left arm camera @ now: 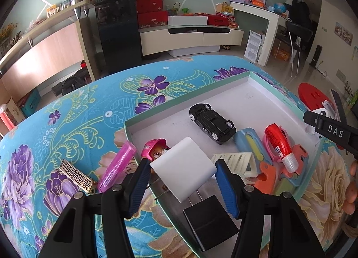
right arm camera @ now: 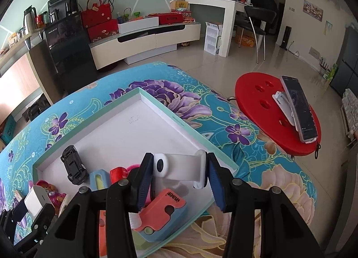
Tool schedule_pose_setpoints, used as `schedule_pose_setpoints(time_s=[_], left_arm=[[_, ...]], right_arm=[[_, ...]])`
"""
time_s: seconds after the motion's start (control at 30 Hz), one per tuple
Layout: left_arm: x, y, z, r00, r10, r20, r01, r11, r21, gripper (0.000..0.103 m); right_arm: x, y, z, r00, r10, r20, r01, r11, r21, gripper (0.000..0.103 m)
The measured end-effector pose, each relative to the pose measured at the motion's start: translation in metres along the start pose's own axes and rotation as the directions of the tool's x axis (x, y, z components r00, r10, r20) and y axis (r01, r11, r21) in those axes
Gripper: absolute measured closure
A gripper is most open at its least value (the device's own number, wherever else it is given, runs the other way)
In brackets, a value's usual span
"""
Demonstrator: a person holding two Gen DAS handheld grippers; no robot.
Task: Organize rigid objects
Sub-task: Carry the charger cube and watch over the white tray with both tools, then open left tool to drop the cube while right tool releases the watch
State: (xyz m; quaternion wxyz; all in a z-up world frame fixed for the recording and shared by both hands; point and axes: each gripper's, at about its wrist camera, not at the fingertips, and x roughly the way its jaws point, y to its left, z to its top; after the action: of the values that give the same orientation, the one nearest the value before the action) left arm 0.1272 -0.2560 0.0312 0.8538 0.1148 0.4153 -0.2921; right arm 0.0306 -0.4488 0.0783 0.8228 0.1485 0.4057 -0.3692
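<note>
I've got the left hand-held gripper clamped on the white charger and the right hand-held gripper pinching the white clip, so I'd lower both gently into bare spots of the tray, clear of the toy car.

floral cloth, box lid, pink case

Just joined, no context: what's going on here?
A person with two handheld grippers is sorting small items into a shallow box on a floral cloth. The left gripper holds a white charger over the box; the right gripper holds a white clip-like holder. A black toy car and glue tube already lie inside.
</note>
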Motion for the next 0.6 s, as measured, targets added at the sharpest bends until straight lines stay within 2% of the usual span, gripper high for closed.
schedule_pose_setpoints(time_s=[0.5,0.6], left_arm=[[0.008,-0.001,0.000,1.000,-0.002,0.013,0.002,1.000,-0.008,0.040],[0.008,-0.002,0.000,1.000,-0.001,0.011,0.001,1.000,-0.006,0.036]], right_arm=[[0.020,0.006,-0.006,0.998,-0.001,-0.063,0.000,1.000,-0.015,0.054],[0.020,0.007,-0.006,0.998,-0.005,-0.066,0.003,1.000,-0.027,0.053]])
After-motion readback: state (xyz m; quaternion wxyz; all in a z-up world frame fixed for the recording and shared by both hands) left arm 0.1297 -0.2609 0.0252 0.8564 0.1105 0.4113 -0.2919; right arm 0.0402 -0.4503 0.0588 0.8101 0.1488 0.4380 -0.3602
